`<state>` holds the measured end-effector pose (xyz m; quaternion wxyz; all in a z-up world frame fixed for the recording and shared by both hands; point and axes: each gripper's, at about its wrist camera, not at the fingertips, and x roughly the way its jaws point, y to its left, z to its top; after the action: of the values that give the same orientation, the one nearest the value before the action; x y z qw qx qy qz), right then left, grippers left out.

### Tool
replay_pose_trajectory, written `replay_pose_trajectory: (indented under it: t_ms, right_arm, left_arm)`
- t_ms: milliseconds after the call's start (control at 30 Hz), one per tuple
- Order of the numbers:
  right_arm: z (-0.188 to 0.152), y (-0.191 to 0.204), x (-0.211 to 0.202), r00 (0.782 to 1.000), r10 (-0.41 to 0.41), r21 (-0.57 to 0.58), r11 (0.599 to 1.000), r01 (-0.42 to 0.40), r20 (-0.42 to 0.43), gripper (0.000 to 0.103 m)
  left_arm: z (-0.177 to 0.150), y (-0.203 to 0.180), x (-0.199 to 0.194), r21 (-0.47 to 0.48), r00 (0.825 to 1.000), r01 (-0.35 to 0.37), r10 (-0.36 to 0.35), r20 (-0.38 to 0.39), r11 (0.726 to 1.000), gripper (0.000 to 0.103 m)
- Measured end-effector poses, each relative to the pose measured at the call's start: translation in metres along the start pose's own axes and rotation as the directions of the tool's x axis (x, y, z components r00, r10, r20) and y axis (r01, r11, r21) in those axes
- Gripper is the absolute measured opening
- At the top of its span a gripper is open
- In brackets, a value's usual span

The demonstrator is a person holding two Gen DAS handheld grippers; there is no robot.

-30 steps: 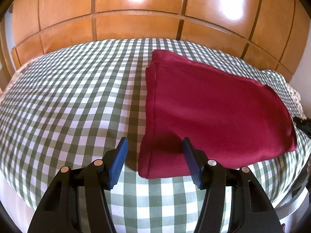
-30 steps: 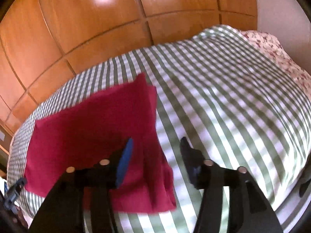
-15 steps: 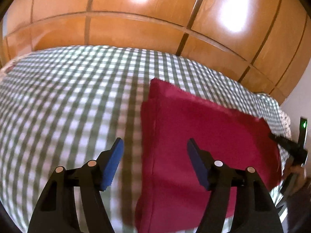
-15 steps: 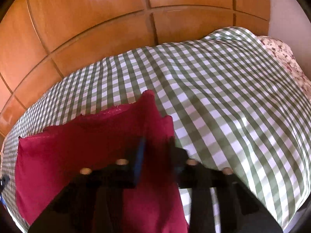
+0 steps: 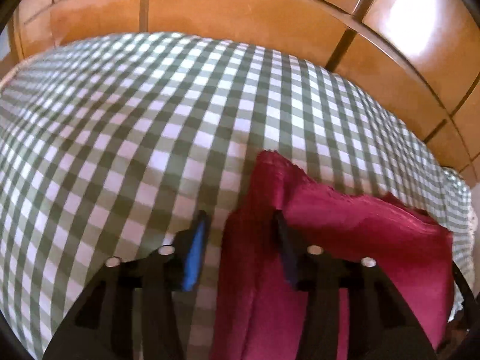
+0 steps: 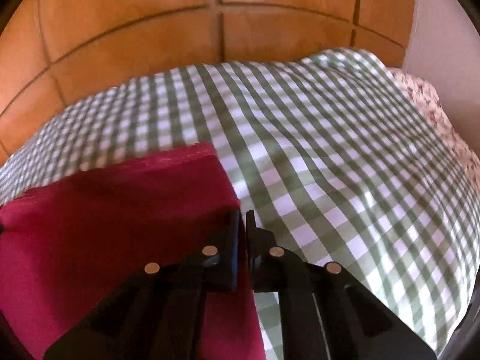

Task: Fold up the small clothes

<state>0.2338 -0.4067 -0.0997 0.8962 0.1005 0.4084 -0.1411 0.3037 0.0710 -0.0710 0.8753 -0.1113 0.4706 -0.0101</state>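
Observation:
A dark red folded cloth [image 5: 345,234] lies on the green-and-white checked bedcover [image 5: 150,120]. My left gripper [image 5: 240,234] is open, its jaws straddling the cloth's left edge, which bunches up between them. In the right wrist view the red cloth [image 6: 105,225] fills the lower left. My right gripper [image 6: 243,225] is shut on the cloth's right edge near its far corner.
A glossy wooden panelled wall [image 6: 210,30] rises behind the bed. A floral fabric [image 6: 426,102] lies at the bed's far right, next to a pale wall [image 6: 444,30]. Bare checked bedcover [image 6: 330,165] spreads right of the cloth.
My right gripper has closed on the cloth's right edge. My left gripper has moved forward over the cloth's left edge and narrowed, and the edge now bunches between its jaws.

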Motion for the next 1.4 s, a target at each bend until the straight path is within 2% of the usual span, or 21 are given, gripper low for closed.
replay_pose_trajectory:
  t_ms: [100,167,233,300,400,533,667,933,967,1067,1267,1400]
  right_arm:
    - [0.001,-0.005,0.000,1.000,0.023,0.014,1.000,-0.023,-0.012,0.006]
    - [0.001,-0.014,-0.006,0.998,0.057,0.036,0.998,-0.056,-0.008,0.012]
    - [0.001,-0.023,-0.013,0.999,0.051,0.070,0.996,-0.051,0.001,0.048]
    - [-0.002,-0.039,-0.022,0.993,0.114,0.137,0.984,-0.114,0.008,0.059]
    - [-0.009,-0.049,-0.032,0.985,0.172,0.170,0.971,-0.169,-0.001,0.066]
    - [-0.031,-0.057,-0.045,0.956,0.293,0.212,0.937,-0.279,-0.035,0.074]
    - [-0.051,-0.059,-0.054,0.915,0.399,0.252,0.893,-0.373,-0.060,0.075]
    - [-0.077,-0.047,-0.064,0.886,0.458,0.230,0.872,-0.433,-0.072,0.075]
    - [-0.079,-0.044,-0.065,0.884,0.461,0.222,0.872,-0.437,-0.073,0.074]
    - [-0.081,-0.040,-0.067,0.885,0.459,0.213,0.875,-0.434,-0.079,0.066]
    - [-0.082,-0.038,-0.065,0.888,0.449,0.194,0.884,-0.425,-0.097,0.059]
    - [-0.080,-0.033,-0.069,0.889,0.445,0.166,0.890,-0.425,-0.110,0.043]
  left_arm:
    - [0.001,-0.001,-0.001,0.012,0.999,-0.034,0.034,0.010,0.999,0.057]
    - [0.002,0.001,-0.009,0.003,0.999,-0.048,0.048,0.016,0.999,0.061]
    - [-0.003,0.001,-0.023,0.026,0.997,-0.059,0.058,0.052,0.998,0.061]
    - [-0.013,-0.003,-0.041,0.060,0.993,-0.069,0.063,0.099,0.996,0.062]
    - [-0.034,-0.008,-0.067,0.100,0.989,-0.055,0.040,0.145,0.993,0.062]
    - [-0.063,-0.018,-0.092,0.160,0.984,-0.029,0.000,0.179,0.987,0.062]
    - [-0.089,-0.033,-0.105,0.217,0.985,0.002,-0.039,0.166,0.976,0.062]
    - [-0.117,-0.053,-0.105,0.290,0.990,0.022,-0.063,0.130,0.957,0.062]
    - [-0.120,-0.055,-0.105,0.296,0.990,0.022,-0.063,0.129,0.955,0.062]
    - [-0.126,-0.057,-0.106,0.308,0.990,0.025,-0.066,0.126,0.951,0.071]
    - [-0.132,-0.061,-0.110,0.323,0.987,0.036,-0.084,0.135,0.946,0.071]
    - [-0.133,-0.062,-0.112,0.323,0.987,0.042,-0.090,0.135,0.945,0.071]
